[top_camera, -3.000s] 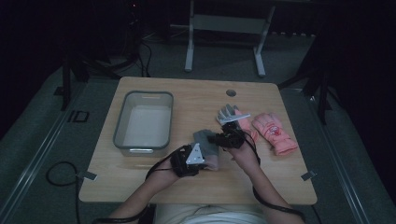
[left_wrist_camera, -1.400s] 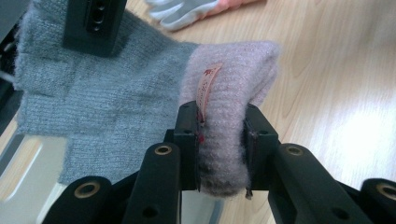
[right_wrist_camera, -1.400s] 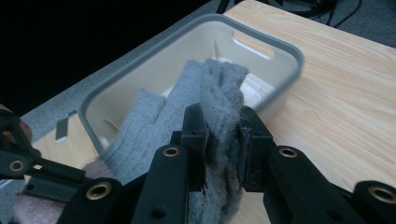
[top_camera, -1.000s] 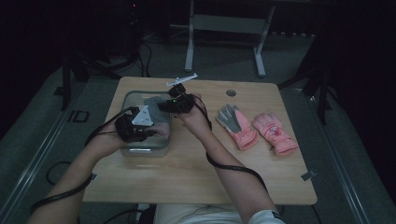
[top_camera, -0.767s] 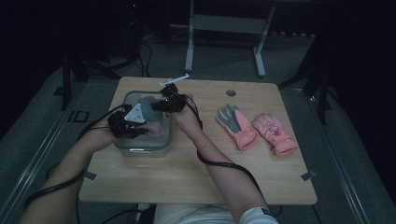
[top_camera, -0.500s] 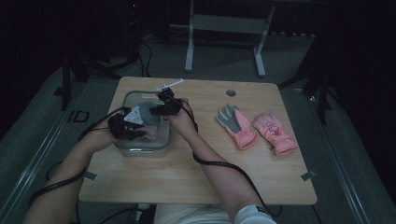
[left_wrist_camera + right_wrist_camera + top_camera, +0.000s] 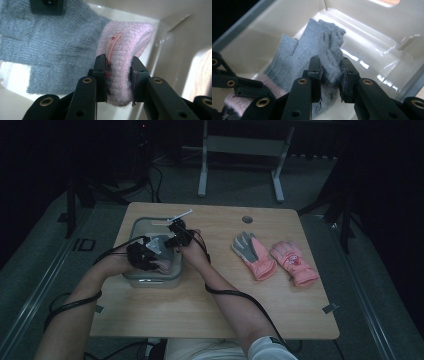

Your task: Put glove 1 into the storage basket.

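- The left hand-held gripper (image 7: 117, 75) pinches the pink cuff (image 7: 123, 50) of a grey knit glove (image 7: 50, 42). Its two black jaws press the soft cuff from both sides.
- A small pink label (image 7: 111, 45) sticks up from the cuff, right by one jaw.
- The right hand-held gripper (image 7: 330, 72) holds the grey finger end of the same glove (image 7: 312, 47). Its jaws are closed on a fold of the grey knit, and the glove's fingers bunch up above them.
- In the right gripper view, the left hand-held gripper (image 7: 242, 90) shows at the lower left, on the pink cuff (image 7: 234, 102).
- The glove is inside a pale bin (image 7: 150, 279). Part of it lies on the bin's shiny floor, with the walls rising around it.
- In the high view, both hand-held grippers are over the bin, the left one (image 7: 142, 255) nearer the person and the right one (image 7: 176, 235) farther in.
- The bin stands on the counter (image 7: 215, 310), near its back left corner.
- Two pink gloves (image 7: 275, 257) lie side by side toward the right edge of the counter, well apart from the bin.
- A small dark round hole (image 7: 246, 219) sits near the back edge of the counter.
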